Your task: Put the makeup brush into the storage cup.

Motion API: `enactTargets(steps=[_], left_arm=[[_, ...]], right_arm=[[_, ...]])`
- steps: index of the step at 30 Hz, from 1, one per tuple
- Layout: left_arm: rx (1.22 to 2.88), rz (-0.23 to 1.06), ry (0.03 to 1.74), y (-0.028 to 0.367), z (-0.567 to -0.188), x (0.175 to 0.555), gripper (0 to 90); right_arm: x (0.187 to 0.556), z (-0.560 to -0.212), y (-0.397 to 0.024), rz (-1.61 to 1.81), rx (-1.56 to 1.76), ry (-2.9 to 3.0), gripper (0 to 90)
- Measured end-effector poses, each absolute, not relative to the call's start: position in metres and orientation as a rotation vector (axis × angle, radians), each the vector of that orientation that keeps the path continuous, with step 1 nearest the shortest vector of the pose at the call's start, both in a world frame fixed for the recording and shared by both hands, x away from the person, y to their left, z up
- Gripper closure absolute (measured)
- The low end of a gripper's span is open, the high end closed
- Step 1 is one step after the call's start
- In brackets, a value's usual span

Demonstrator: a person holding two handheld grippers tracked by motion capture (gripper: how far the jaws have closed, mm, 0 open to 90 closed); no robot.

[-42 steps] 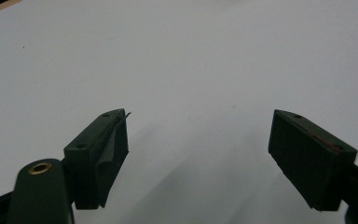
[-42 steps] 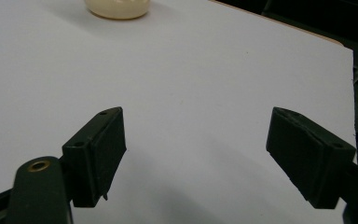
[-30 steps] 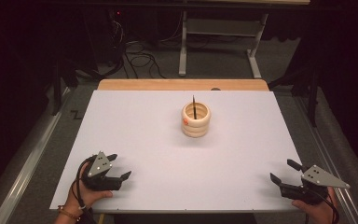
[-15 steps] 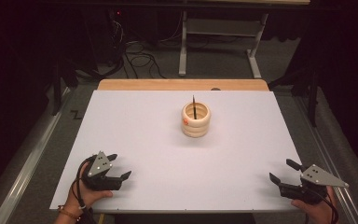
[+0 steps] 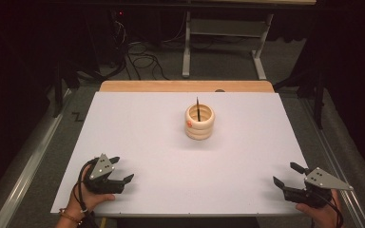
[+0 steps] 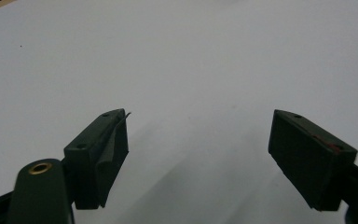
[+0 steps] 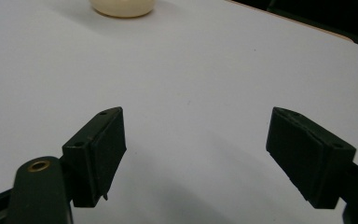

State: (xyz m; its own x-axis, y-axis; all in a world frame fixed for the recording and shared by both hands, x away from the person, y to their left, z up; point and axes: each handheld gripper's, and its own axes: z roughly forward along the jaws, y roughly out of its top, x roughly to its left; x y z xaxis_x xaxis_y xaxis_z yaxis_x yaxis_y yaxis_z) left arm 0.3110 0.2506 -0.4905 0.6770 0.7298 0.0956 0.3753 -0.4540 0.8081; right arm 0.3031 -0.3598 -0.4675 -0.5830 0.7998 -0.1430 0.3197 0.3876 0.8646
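Three cream-coloured rings (image 5: 199, 122) sat stacked one on another into a short round tower, a little beyond the middle of the white table (image 5: 138, 123) and slightly toward the right. A thin dark peg (image 5: 198, 109) rose through the hollow of the stack, its long axis upright and its tip pointing up, just above the top ring. A small orange mark showed on the stack's near left side; what it was could not be made out. How the peg was fixed at the bottom was hidden inside the rings.

In the right gripper view only the rounded base of the stack (image 7: 122, 8) showed, cut off by the top edge of the picture.

The left gripper (image 5: 120, 171) lay low over the near left corner of the table, held in a hand (image 5: 86, 198), jaws spread wide with nothing between them; in the left gripper view only bare white surface lay in the gap. The right gripper (image 5: 289, 174) sat at the near right corner, also with its jaws wide apart and empty, the hand (image 5: 322, 215) behind it partly cut off by the bottom edge. Both grippers were well apart from the rings.

Beyond the table a strip of bare wood (image 5: 185, 86) edged the far side.
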Motion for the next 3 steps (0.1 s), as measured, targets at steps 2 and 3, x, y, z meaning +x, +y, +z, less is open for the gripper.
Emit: enactTargets(steps=[2,3], left_arm=[[2.08,0.557,0.849,0.2506,-0.4907,0.3117,20.6],[2.079,0.556,0.85,0.2505,-0.491,0.312,20.6]], right_arm=[[0.3026,-0.468,-0.3596,1.13,0.961,2.097,21.1],[0.3028,-0.4679,-0.3598,1.13,0.956,2.096,21.1]])
